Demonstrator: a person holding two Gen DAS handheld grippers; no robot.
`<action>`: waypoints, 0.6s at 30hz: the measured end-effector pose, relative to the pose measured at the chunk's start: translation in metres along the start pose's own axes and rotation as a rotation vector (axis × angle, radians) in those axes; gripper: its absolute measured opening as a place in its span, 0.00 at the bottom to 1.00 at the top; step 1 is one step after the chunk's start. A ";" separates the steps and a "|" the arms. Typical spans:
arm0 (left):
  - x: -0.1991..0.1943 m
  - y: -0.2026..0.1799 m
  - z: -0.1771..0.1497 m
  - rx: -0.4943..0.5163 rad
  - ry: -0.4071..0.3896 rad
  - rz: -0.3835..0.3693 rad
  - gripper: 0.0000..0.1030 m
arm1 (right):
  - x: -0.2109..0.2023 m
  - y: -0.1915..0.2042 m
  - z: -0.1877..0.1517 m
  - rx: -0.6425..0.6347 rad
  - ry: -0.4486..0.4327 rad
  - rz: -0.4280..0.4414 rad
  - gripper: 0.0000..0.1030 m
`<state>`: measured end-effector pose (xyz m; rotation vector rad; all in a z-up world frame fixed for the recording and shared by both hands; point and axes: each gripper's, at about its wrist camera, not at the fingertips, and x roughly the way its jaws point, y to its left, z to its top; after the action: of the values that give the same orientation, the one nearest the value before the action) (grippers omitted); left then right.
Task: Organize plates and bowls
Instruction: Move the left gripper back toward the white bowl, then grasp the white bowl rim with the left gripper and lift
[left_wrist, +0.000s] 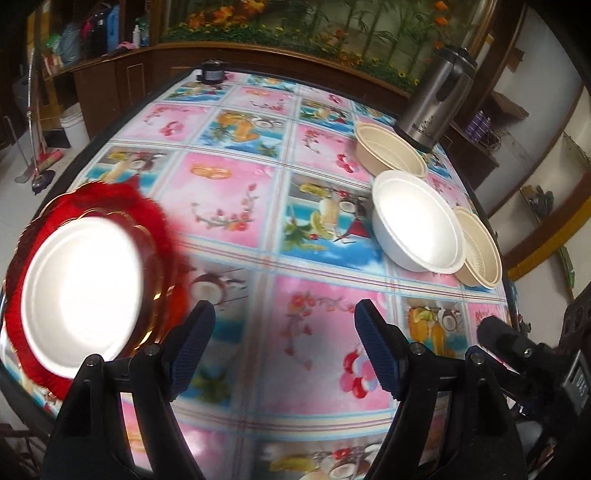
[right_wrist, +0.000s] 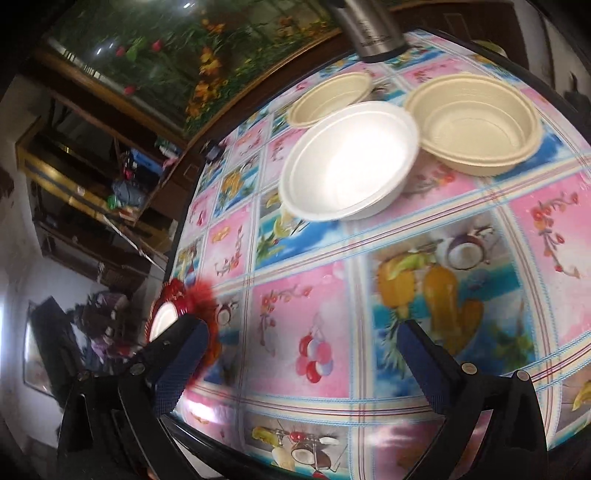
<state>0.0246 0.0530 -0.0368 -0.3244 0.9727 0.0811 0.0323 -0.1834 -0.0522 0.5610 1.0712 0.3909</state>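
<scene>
Left wrist view: left gripper (left_wrist: 284, 345) gapes wide and empty, white plate (left_wrist: 79, 291) on red plates (left_wrist: 162, 236) just off its left finger. Right gripper (right_wrist: 301, 360) likewise wide, white bowl (right_wrist: 349, 160) well ahead between beige bowls (right_wrist: 476, 122).

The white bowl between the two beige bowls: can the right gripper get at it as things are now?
Probably yes. The right gripper is open and empty, and only bare tablecloth lies between it and the white bowl, whose near rim is unobstructed.
</scene>
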 end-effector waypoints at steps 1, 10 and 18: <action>0.003 -0.003 0.002 0.001 0.008 -0.004 0.76 | -0.003 -0.006 0.004 0.026 -0.010 0.006 1.00; 0.041 -0.037 0.033 0.001 0.055 -0.064 0.76 | -0.004 -0.045 0.036 0.194 -0.040 0.068 1.00; 0.071 -0.070 0.055 0.043 0.052 -0.051 0.76 | 0.012 -0.055 0.065 0.250 -0.053 0.072 1.00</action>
<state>0.1233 -0.0018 -0.0500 -0.3132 1.0154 0.0052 0.0977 -0.2362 -0.0708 0.8296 1.0578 0.3051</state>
